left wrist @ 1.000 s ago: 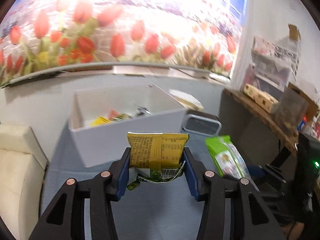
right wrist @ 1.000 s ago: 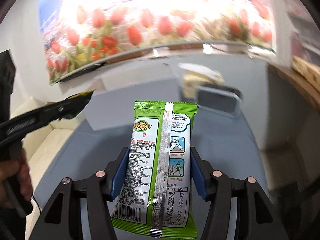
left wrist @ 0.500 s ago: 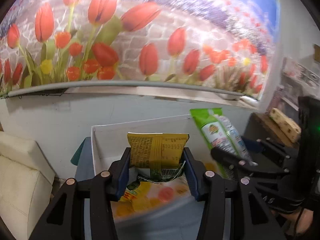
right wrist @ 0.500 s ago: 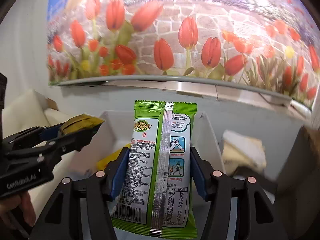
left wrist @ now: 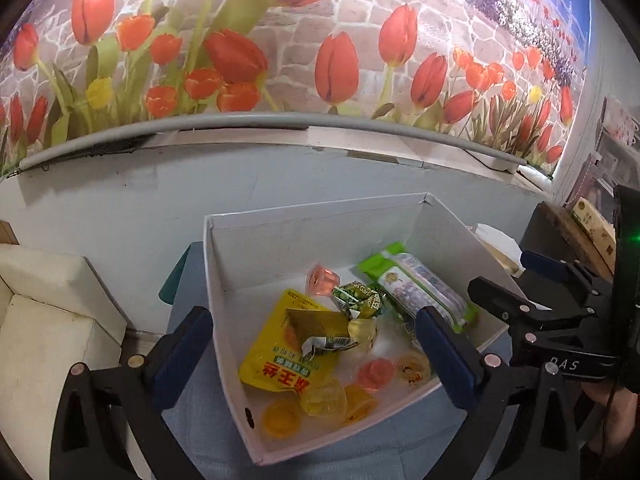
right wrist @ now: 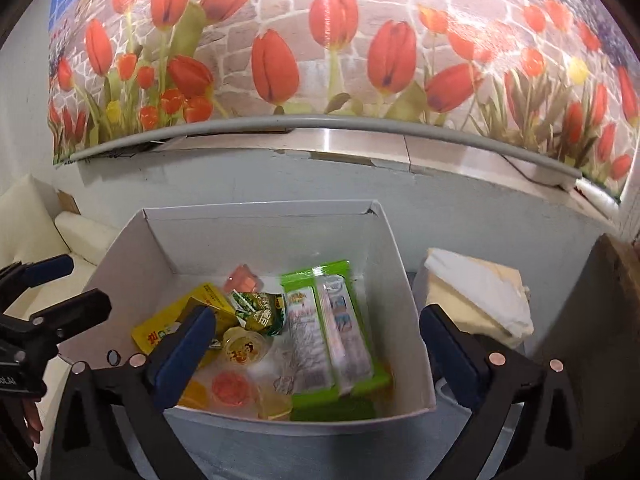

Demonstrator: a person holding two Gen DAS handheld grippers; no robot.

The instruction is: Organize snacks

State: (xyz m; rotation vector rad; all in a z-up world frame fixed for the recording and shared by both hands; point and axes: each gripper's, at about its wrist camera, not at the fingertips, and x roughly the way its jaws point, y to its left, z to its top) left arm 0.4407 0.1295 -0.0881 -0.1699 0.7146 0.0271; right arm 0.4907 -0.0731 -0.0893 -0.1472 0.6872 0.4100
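Left wrist view is showing the left gripper hanging over a white box, its jaws opening wide with nothing pinched between them. Inside the box a yellow pouch is lying flat with a crumpled packet on top, a green pack is leaning toward the right wall, and jelly cups are sitting along the near side. At the right edge the right gripper is reaching in. Right wrist view is showing the right gripper above the same box, jaws likewise opening and holding nothing; the green pack is lying below them on the box floor, beside the yellow pouch and cups. The left gripper is showing at the left, jaws spread.
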